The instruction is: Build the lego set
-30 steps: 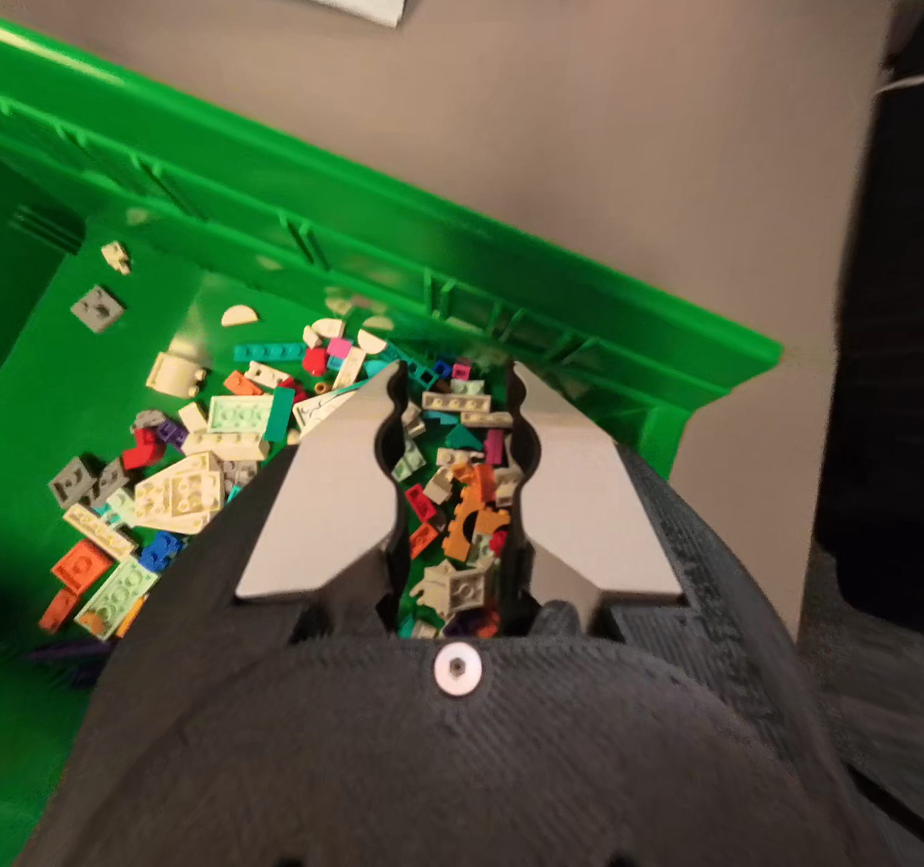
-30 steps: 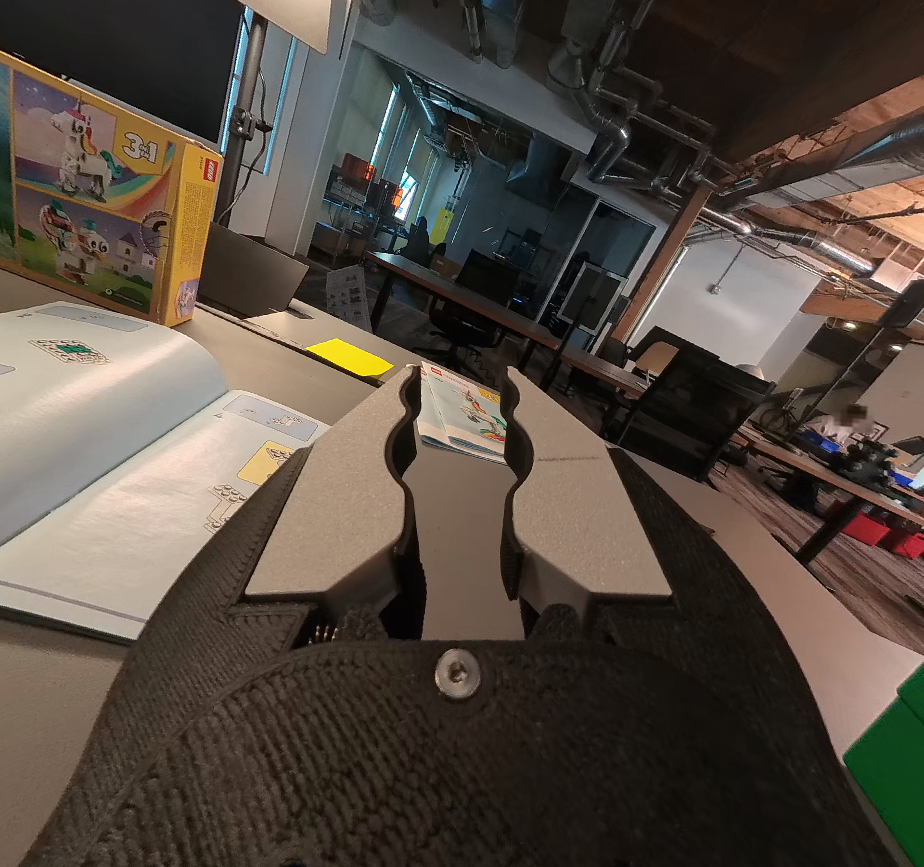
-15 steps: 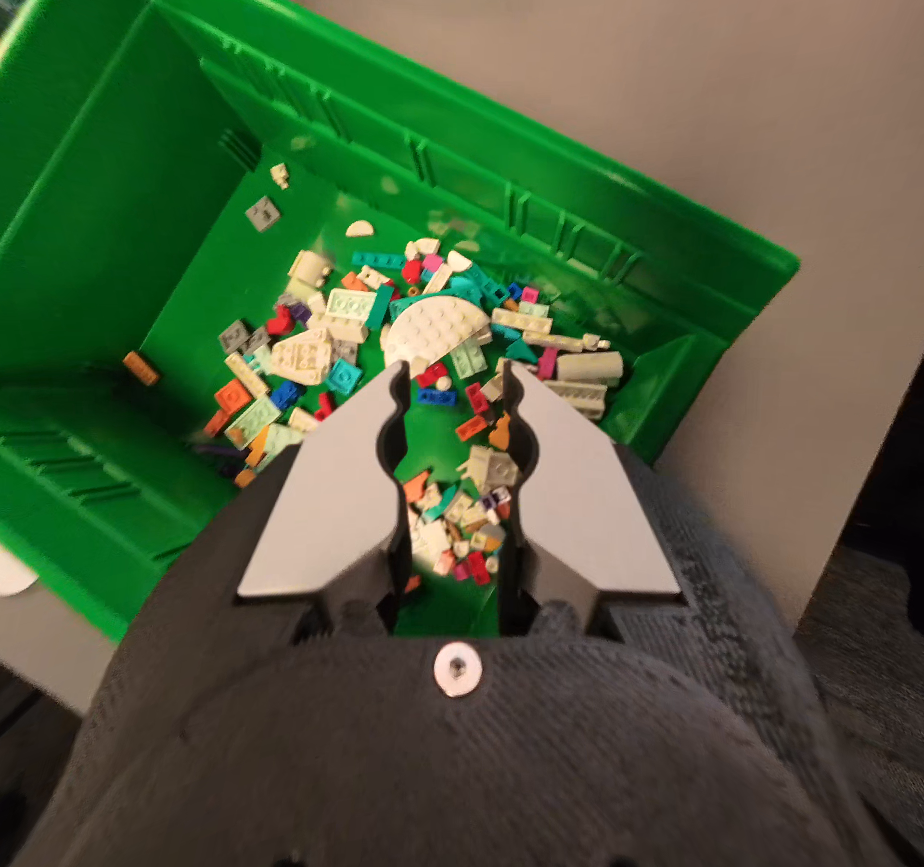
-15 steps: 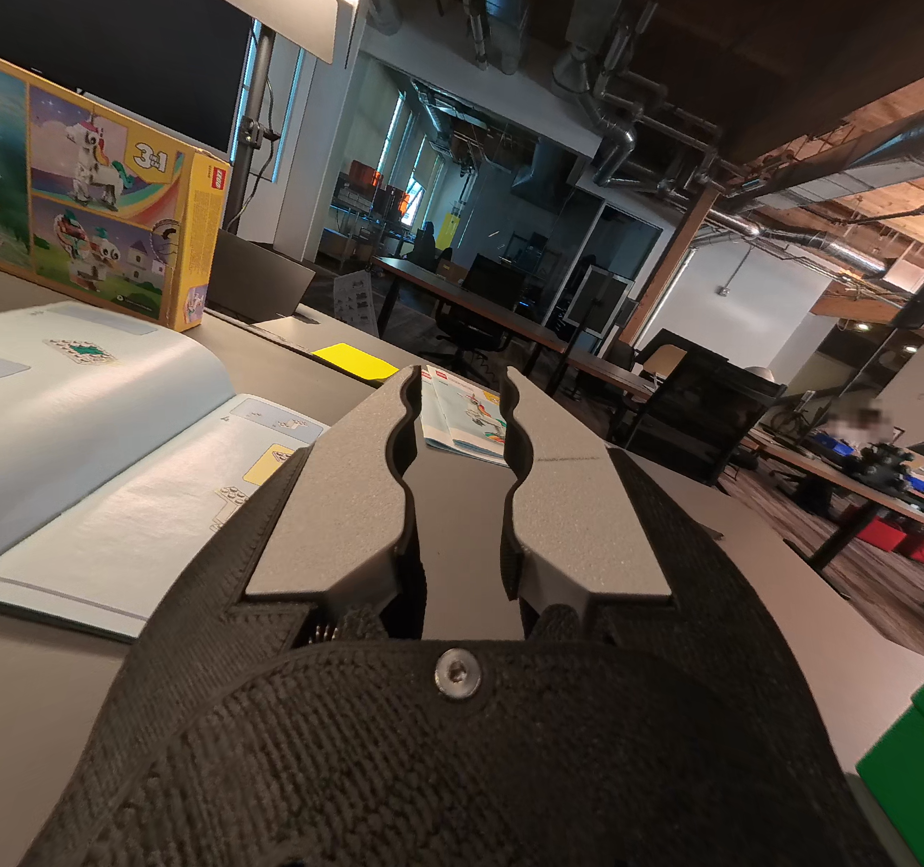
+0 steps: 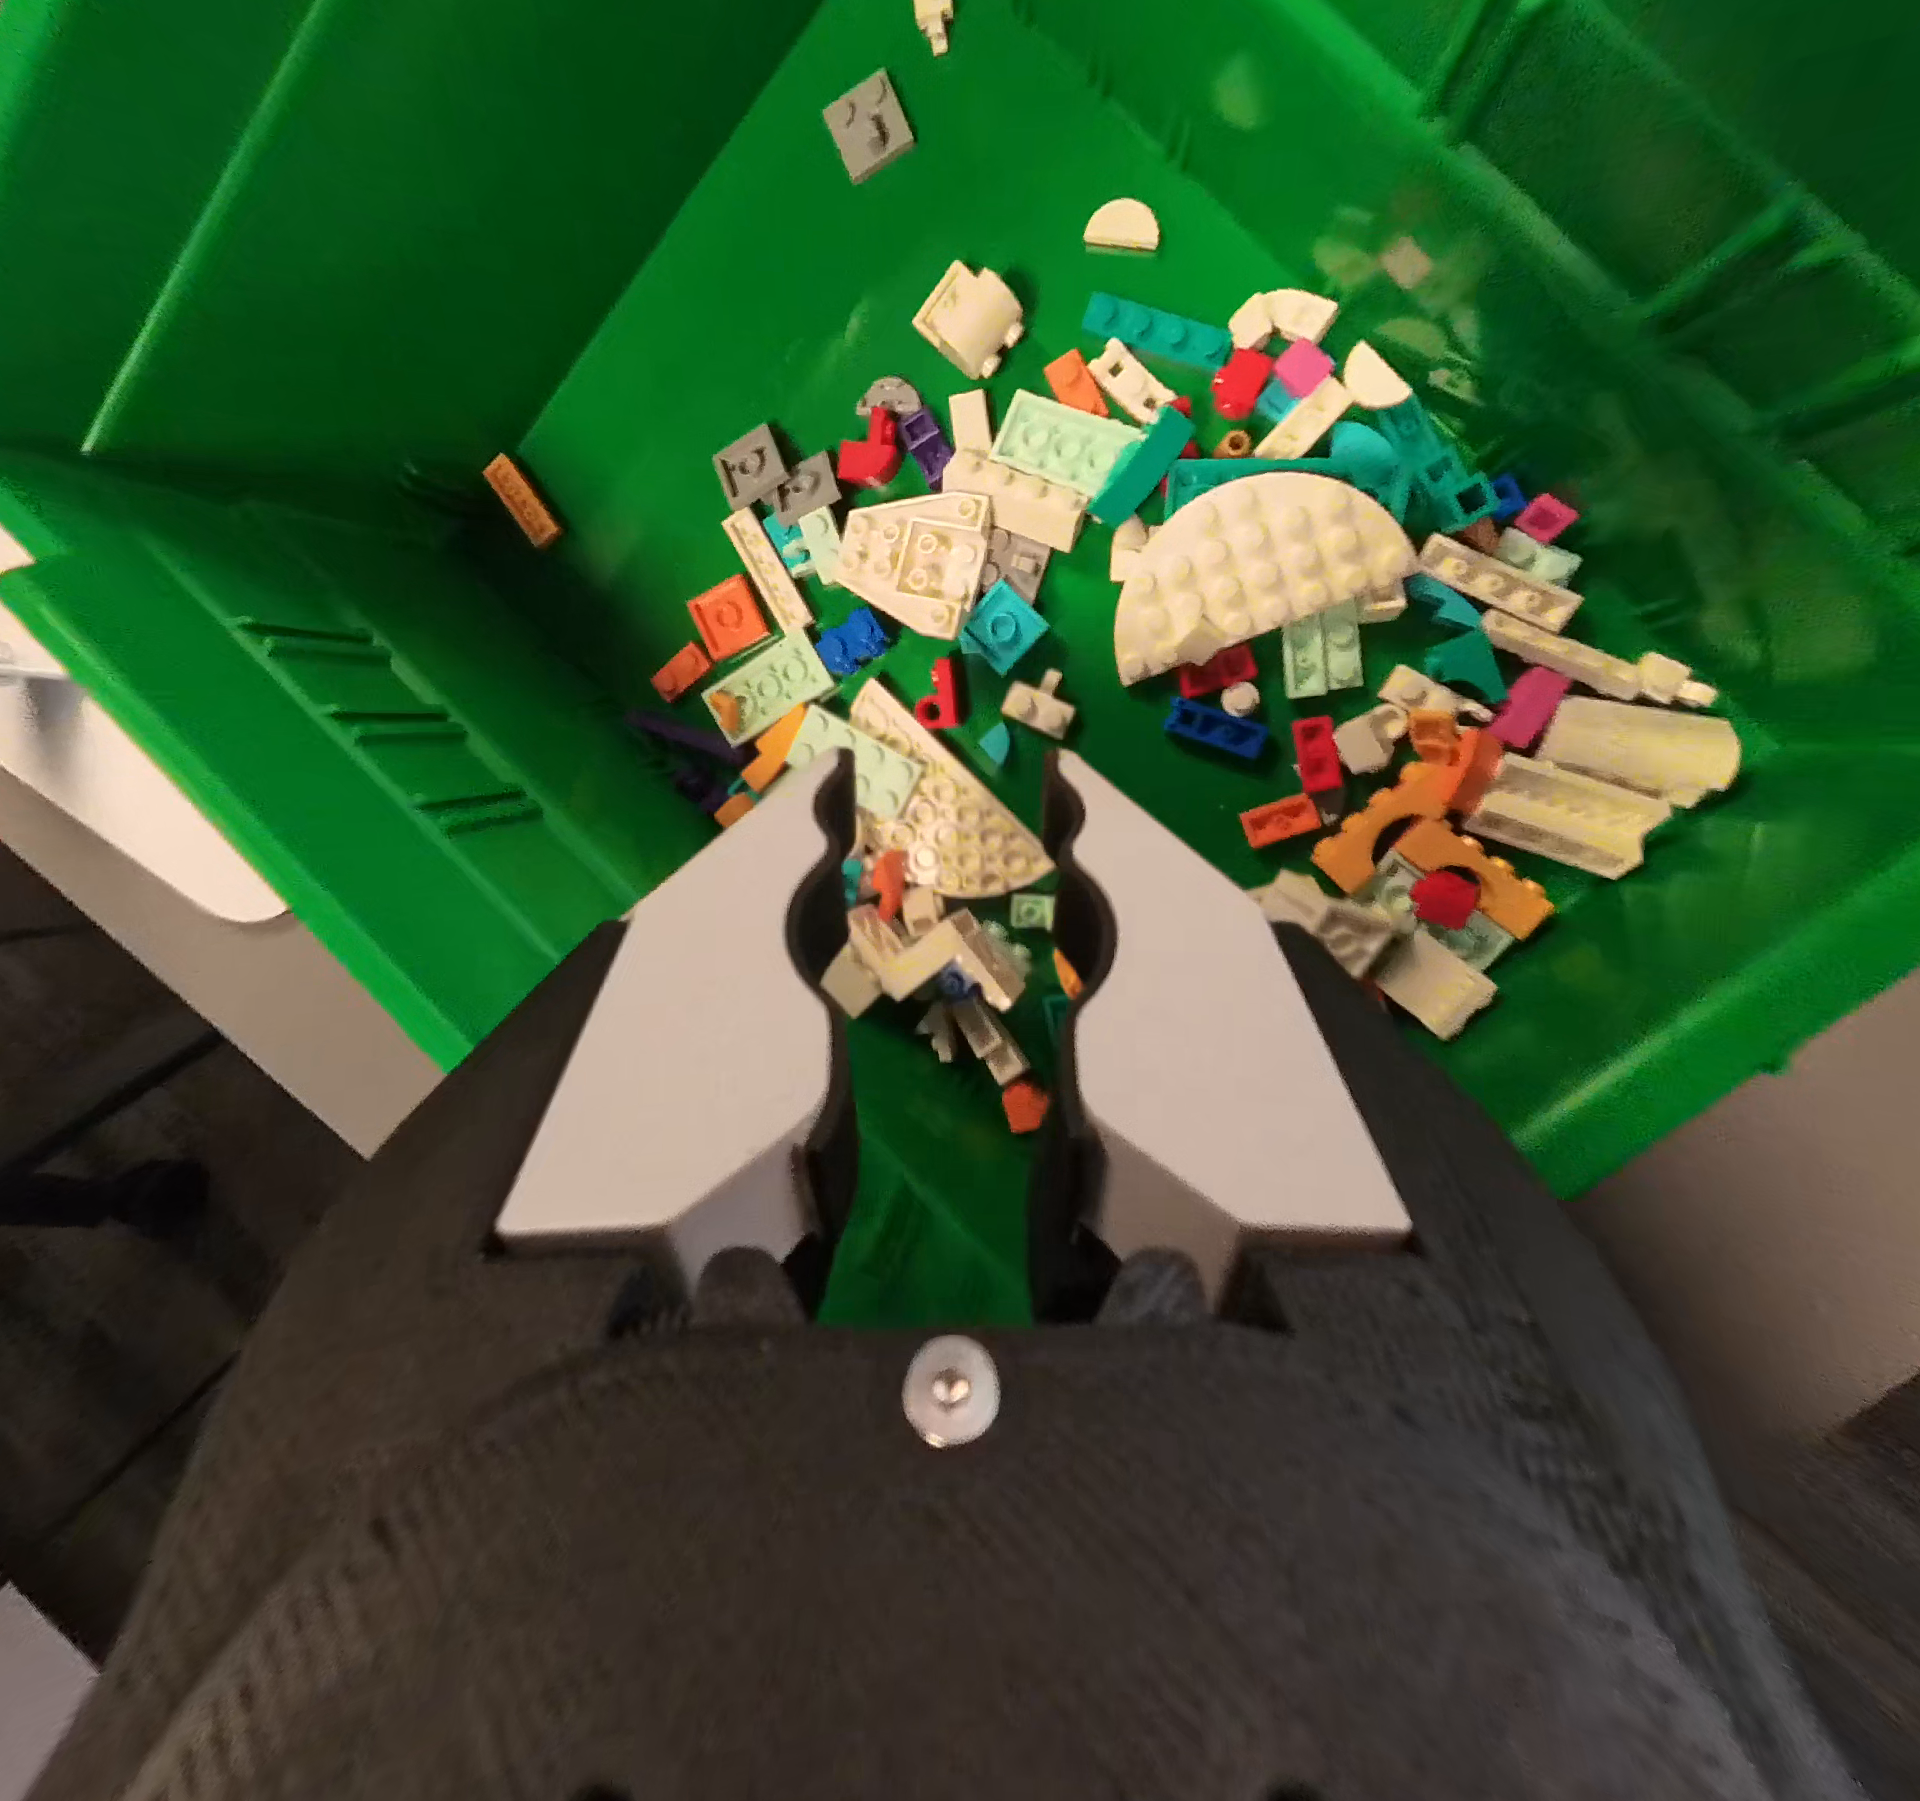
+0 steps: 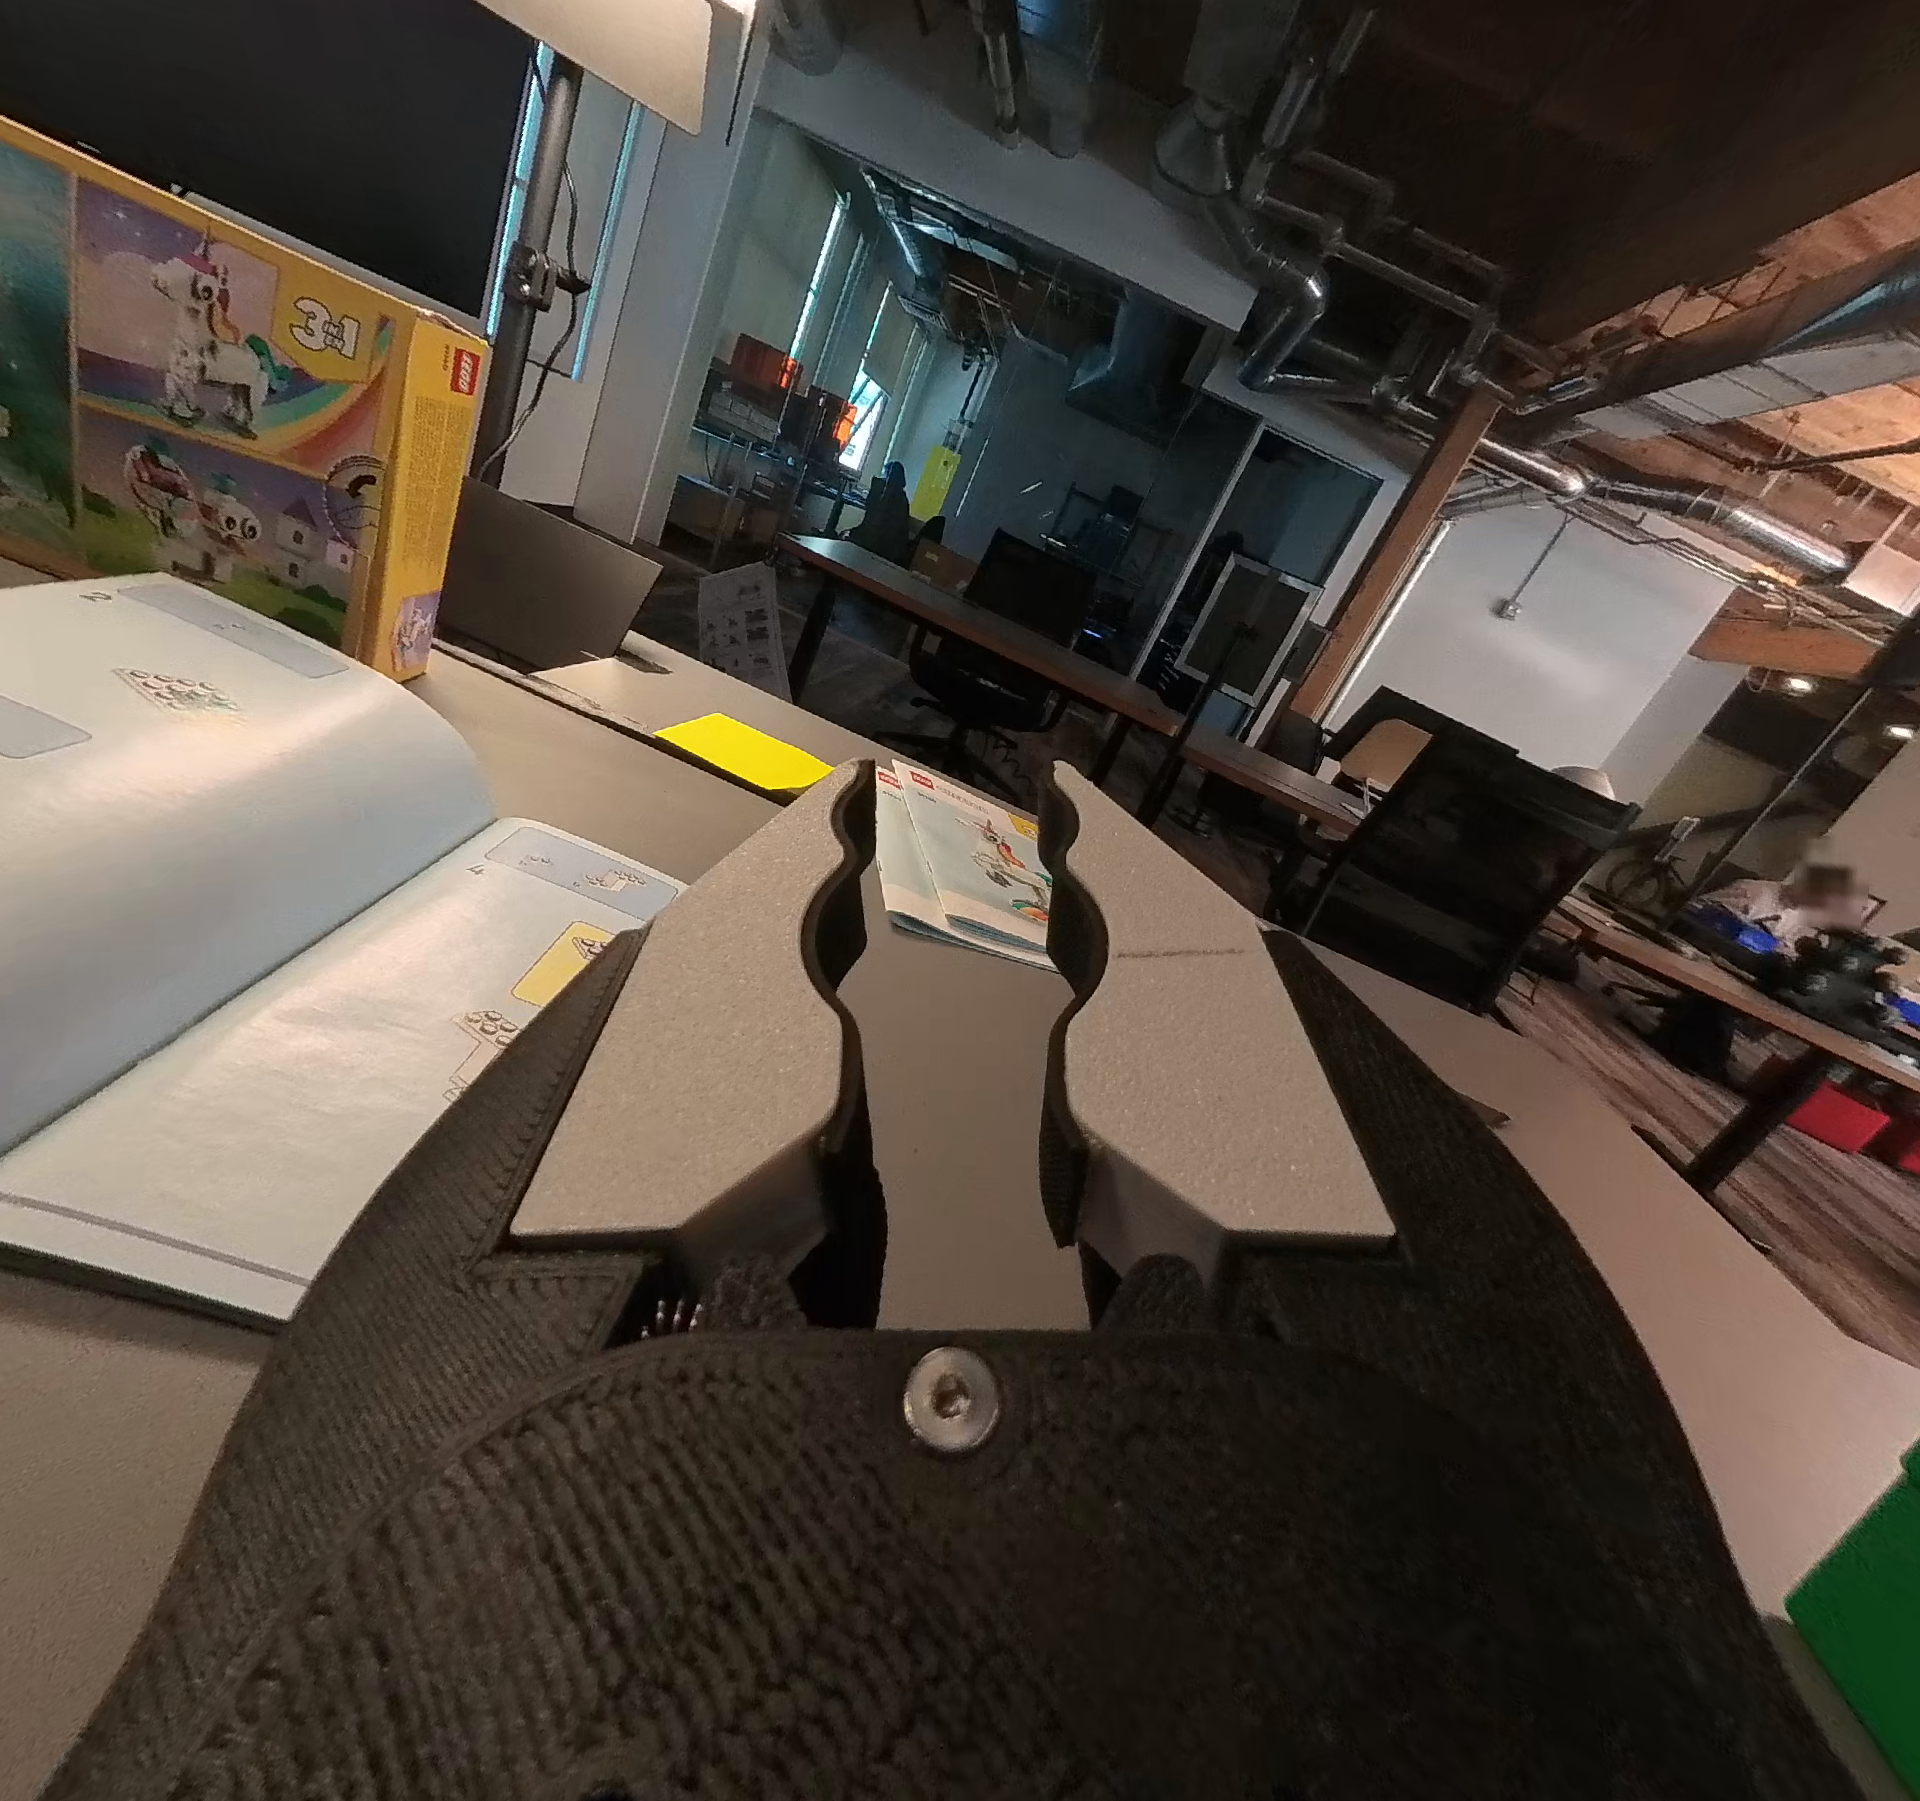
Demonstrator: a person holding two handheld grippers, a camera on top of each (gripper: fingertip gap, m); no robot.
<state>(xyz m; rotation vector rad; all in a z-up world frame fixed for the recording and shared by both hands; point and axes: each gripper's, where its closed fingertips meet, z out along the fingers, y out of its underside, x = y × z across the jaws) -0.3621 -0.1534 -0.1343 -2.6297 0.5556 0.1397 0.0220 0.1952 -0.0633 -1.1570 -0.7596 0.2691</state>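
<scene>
While left gripper (image 5: 948,775) hangs over green bin (image 5: 312,224), fingers (image 5: 727,972) spread, holding nothing; loose lego pieces (image 5: 1143,629) heaped on bin floor, white half-round plate (image 5: 1262,567) among them. Right gripper (image 6: 956,785) low over grey tabletop (image 6: 582,764), fingers (image 6: 727,1024) spread, empty. Open instruction booklet (image 6: 208,868) at left, lego box (image 6: 229,421) behind it, folded leaflets (image 6: 961,878) ahead.
</scene>
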